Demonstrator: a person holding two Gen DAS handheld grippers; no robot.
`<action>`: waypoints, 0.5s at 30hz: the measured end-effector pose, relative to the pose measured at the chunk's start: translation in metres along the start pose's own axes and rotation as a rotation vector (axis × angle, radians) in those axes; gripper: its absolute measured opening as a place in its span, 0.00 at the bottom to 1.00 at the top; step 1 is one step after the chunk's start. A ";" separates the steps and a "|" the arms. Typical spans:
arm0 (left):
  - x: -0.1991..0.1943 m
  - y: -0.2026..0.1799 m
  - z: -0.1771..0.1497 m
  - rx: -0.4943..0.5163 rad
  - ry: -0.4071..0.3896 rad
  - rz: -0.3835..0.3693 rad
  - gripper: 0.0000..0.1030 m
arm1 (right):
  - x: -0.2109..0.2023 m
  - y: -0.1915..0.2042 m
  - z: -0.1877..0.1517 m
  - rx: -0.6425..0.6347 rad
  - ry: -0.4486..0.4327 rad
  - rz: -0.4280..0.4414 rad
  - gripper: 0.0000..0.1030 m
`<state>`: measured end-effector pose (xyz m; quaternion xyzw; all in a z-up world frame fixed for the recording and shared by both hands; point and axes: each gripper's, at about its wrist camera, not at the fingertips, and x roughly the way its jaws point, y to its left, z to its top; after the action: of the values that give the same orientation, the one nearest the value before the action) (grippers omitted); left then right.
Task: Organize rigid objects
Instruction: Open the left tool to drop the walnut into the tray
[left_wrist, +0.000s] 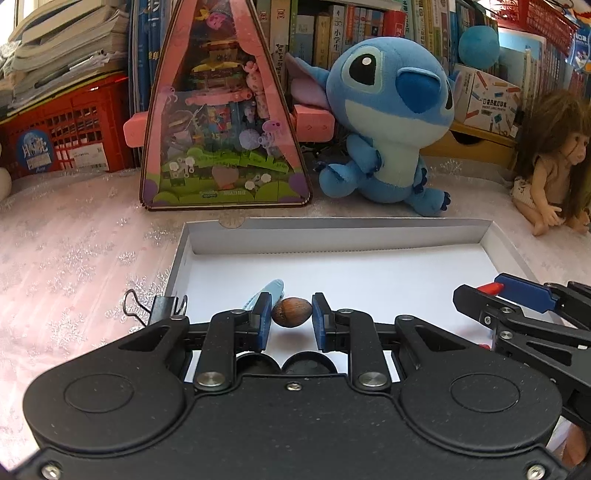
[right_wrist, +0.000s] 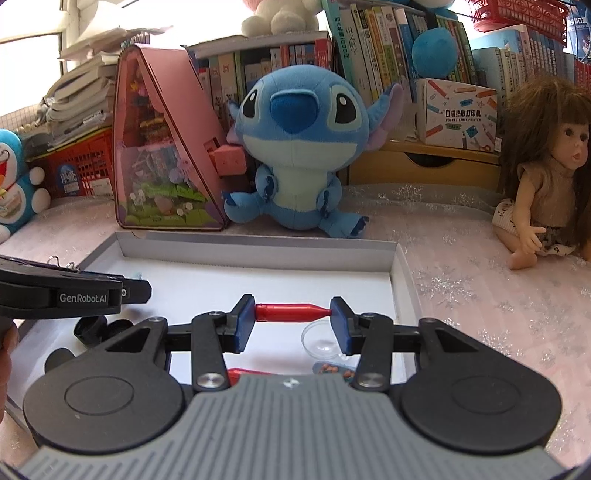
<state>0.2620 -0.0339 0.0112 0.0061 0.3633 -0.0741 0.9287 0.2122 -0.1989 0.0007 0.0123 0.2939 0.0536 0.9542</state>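
The left claw (left_wrist: 290, 320) pinches a small brown oval nut (left_wrist: 291, 312) across its middle, hard, smooth and apt to squirt out. The right claw (right_wrist: 292, 321) clamps a red plastic bullet-shaped piece (right_wrist: 291, 312) endwise, light and rigid, both above the white cardboard tray (right_wrist: 258, 247)

Right gripper (right_wrist: 292, 319) clamps red piece (right_wrist: 291, 312) over white tray (right_wrist: 400, 273).

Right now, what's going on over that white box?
A person holds a claw in each hand above the shallow white box. The left claw is shut on a small brown nut. The right claw grips a red bullet-shaped piece end to end. A clear suction cup, a black binder clip and other small items lie in the box.
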 end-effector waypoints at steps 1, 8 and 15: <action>0.000 -0.001 -0.001 0.010 -0.005 0.006 0.21 | 0.001 0.000 0.000 -0.001 0.005 -0.001 0.49; -0.005 -0.007 -0.002 0.048 -0.061 0.017 0.22 | 0.005 0.001 0.000 0.001 0.033 -0.027 0.49; -0.003 -0.005 -0.001 0.023 -0.033 0.010 0.22 | 0.009 0.001 0.001 0.001 0.060 -0.040 0.52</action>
<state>0.2580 -0.0379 0.0125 0.0175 0.3469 -0.0738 0.9348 0.2200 -0.1967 -0.0039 0.0054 0.3226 0.0344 0.9459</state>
